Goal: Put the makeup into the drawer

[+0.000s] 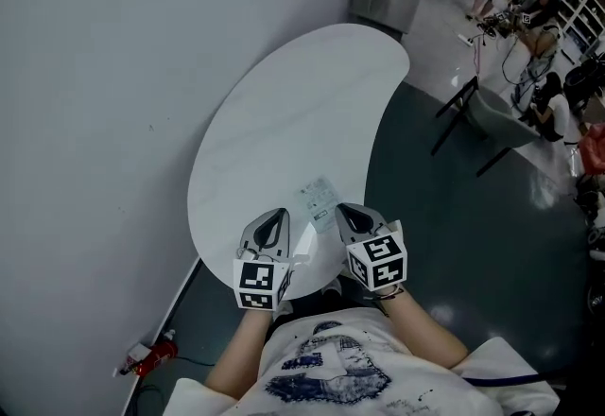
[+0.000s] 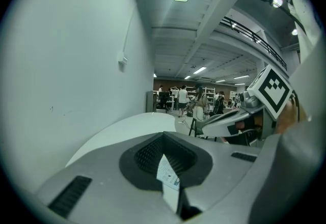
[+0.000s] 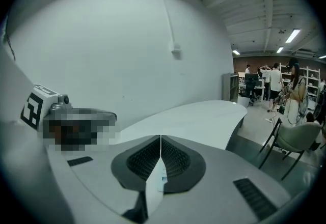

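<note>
Both grippers low over the near end of white table (image 1: 284, 121).
Left gripper (image 1: 276, 216) and right gripper (image 1: 348, 211) side by side, jaws of each pinched tight on thin printed makeup packet (image 2: 168, 176).

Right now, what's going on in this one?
A person stands at a curved white table with a gripper in each hand. The left gripper and the right gripper are both shut on a thin, flat, labelled packet, held over the table's near end. No drawer is in view, so the packet is not yet put away.
</note>
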`<act>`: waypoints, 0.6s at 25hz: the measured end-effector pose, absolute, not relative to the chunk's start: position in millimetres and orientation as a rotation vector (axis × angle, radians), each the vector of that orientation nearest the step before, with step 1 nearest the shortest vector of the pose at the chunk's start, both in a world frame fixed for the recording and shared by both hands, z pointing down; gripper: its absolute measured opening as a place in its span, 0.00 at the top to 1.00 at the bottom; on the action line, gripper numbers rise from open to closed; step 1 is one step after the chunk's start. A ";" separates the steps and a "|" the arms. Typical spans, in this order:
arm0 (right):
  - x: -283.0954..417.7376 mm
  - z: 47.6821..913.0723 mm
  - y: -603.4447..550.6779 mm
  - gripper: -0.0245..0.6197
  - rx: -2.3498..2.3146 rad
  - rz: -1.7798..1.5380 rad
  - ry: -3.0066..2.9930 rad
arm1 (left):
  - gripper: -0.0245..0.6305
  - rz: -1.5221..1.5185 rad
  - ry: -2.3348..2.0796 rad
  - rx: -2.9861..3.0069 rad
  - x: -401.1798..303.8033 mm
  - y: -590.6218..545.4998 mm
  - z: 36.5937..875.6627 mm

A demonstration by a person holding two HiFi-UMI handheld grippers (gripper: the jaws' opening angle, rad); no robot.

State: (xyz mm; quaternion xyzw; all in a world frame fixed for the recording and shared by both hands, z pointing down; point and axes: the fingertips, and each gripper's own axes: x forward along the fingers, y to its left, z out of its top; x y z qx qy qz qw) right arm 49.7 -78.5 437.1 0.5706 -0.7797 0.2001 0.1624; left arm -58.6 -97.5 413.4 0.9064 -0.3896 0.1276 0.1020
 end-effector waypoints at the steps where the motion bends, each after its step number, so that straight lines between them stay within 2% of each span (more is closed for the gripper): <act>1: 52.8 440.8 -80.7 0.93 1.612 0.576 -2.231 | 0.89 0.382 -1.165 2.668 -56.1 -98.5 415.5; 15: 69.8 480.4 -96.4 0.93 1.428 0.630 -2.294 | 0.89 0.434 -1.300 2.555 -40.1 -101.3 445.5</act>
